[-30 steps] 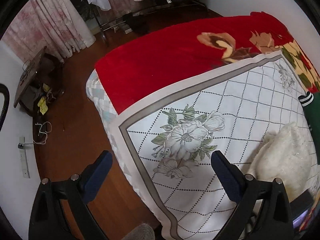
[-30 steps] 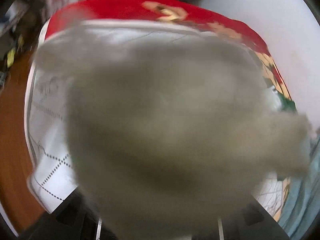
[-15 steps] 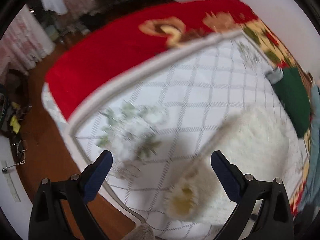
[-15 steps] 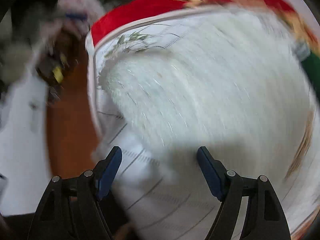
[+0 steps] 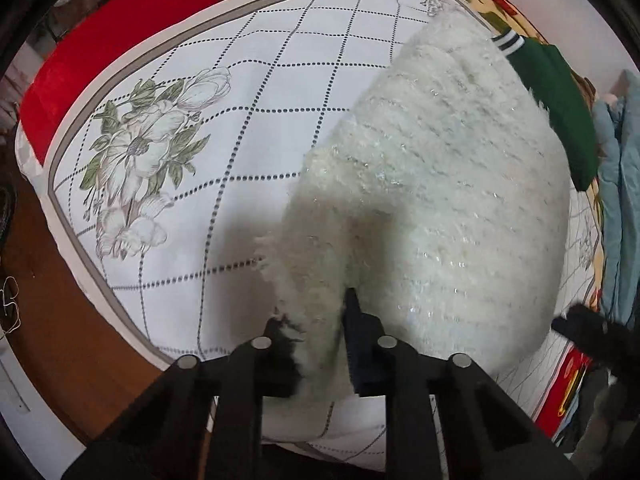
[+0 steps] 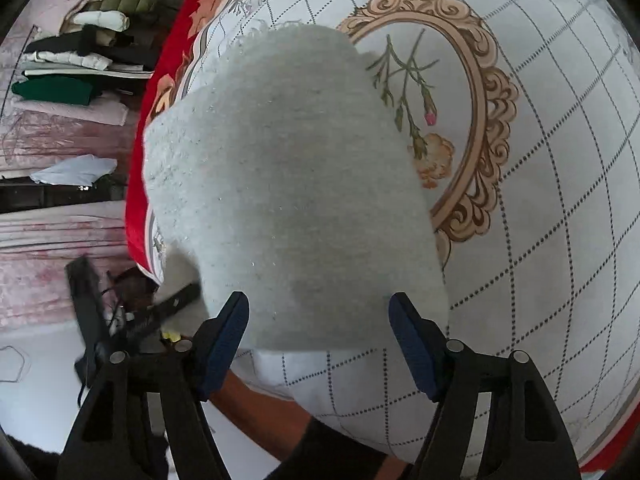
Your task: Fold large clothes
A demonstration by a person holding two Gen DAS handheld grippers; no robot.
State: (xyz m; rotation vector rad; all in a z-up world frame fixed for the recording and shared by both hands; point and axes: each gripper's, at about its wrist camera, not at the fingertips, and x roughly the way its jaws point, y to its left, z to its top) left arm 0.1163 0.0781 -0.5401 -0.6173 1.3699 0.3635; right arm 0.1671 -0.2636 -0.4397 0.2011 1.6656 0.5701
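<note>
A fluffy white sweater [image 5: 440,184] lies spread on the white quilted bedspread [image 5: 224,128]. My left gripper [image 5: 320,336] is shut on the sweater's near edge, with the fabric pinched between its jaws. In the right wrist view the same sweater [image 6: 288,184] lies on the bedspread [image 6: 540,200]. My right gripper [image 6: 320,328] is open, its blue pads [image 6: 224,336] on either side of the sweater's near end, holding nothing.
A red blanket [image 5: 100,32] covers the far end of the bed. A green garment [image 5: 560,104] and pale blue clothes [image 5: 620,200] lie at the right. Folded clothes [image 6: 80,60] are stacked on a rack beyond the bed. Wooden floor [image 5: 48,320] lies to the left.
The sweater has been dropped and spread onto the bed. My left gripper moved to its near edge and shut on it. My right gripper swung round over the sweater's other end.
</note>
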